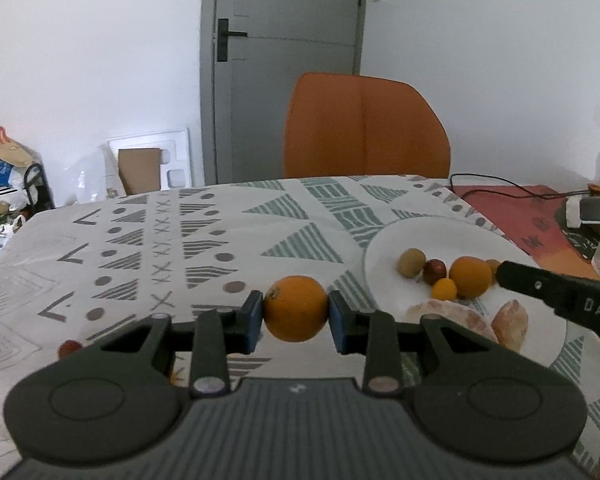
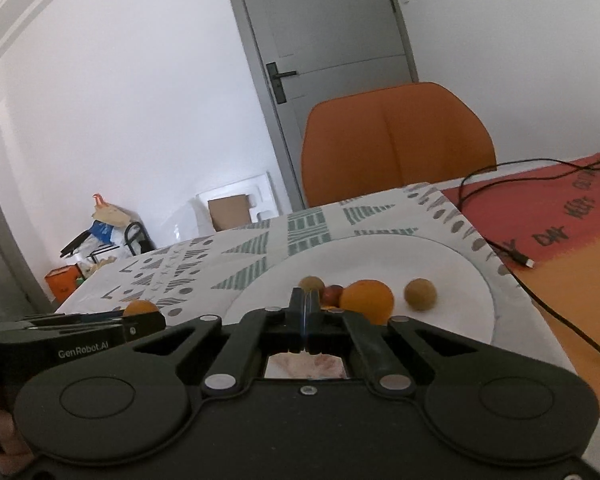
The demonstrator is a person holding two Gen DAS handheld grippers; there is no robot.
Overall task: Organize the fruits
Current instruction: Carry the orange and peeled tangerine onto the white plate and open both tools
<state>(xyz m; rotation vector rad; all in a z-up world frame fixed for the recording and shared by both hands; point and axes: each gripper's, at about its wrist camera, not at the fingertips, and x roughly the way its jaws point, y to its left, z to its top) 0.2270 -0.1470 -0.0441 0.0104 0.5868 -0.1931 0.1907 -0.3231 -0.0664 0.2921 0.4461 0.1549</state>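
Observation:
My left gripper (image 1: 296,312) is shut on an orange (image 1: 295,309), held above the patterned tablecloth left of a white plate (image 1: 388,248). On the plate lie a brownish kiwi (image 1: 411,263), a red fruit (image 1: 435,271), a small yellow fruit (image 1: 444,289), a second orange (image 1: 470,276) and pink peeled fruit pieces (image 1: 510,322). My right gripper (image 2: 306,300) is shut with nothing between its blue pads, low over the near side of the plate (image 2: 452,280), just in front of an orange (image 2: 367,300), a red fruit (image 2: 333,294) and two brownish fruits (image 2: 420,294). The right gripper's body (image 1: 560,296) reaches in over the plate.
An orange chair (image 1: 364,128) stands behind the table. A red and orange mat (image 2: 560,232) with a black cable (image 2: 512,254) lies right of the plate. A small red fruit (image 1: 69,347) sits on the cloth at the near left. Bags and boxes clutter the floor at the left.

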